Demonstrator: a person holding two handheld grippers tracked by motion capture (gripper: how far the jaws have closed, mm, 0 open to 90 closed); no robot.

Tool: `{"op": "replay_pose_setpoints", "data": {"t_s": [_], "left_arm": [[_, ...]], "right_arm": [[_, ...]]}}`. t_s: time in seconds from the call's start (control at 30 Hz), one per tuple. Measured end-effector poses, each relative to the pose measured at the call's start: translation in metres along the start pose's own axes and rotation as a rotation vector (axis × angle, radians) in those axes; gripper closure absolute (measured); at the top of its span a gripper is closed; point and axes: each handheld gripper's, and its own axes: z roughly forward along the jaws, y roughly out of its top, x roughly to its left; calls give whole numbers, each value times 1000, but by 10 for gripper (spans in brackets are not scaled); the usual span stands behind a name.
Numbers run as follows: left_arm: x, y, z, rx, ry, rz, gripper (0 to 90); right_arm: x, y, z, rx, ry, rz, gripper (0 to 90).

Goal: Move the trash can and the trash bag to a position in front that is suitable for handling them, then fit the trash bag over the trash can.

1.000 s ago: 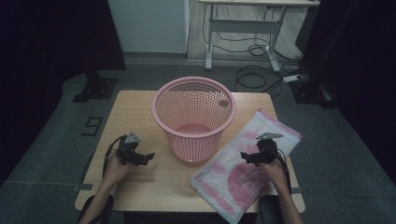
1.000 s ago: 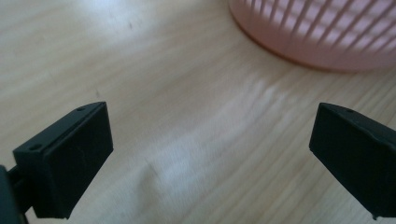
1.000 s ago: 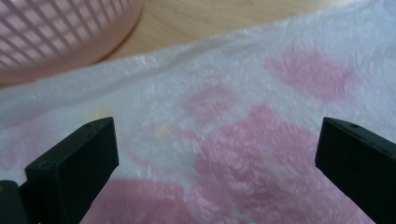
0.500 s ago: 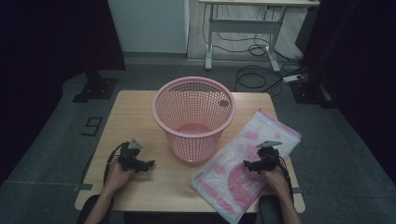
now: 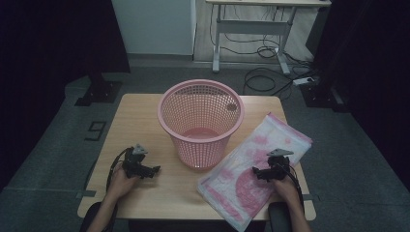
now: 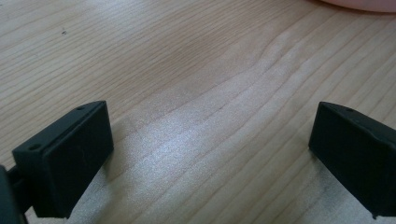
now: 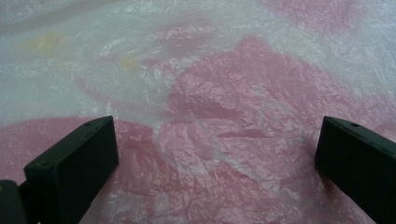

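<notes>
Left gripper (image 5: 153, 170) low over bare wood near the table (image 5: 140, 111)'s front-left corner, jaws spread wide, nothing between them. Pink plastic mesh basket (image 5: 200, 123) upright at table centre, set between both grippers. Pink-and-white crinkled plastic bag (image 5: 251, 169) lies flat along the right edge, front corner overhanging. Right gripper (image 5: 256, 171) sits over the bag's pink patch, jaws released, gripping nothing.

Dim high view, dark at both side edges; sharp gripper views — soft sheen on the tabletop (image 6: 196, 140) wood.
</notes>
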Motion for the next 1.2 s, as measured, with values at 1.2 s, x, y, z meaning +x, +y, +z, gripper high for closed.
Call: {"op": "replay_pose_setpoints", "data": {"t_s": [1.2], "left_arm": [[0,0,0,0,0,-1,0]], "right_arm": [[87,19,-4,237,170,-216,0]]}}
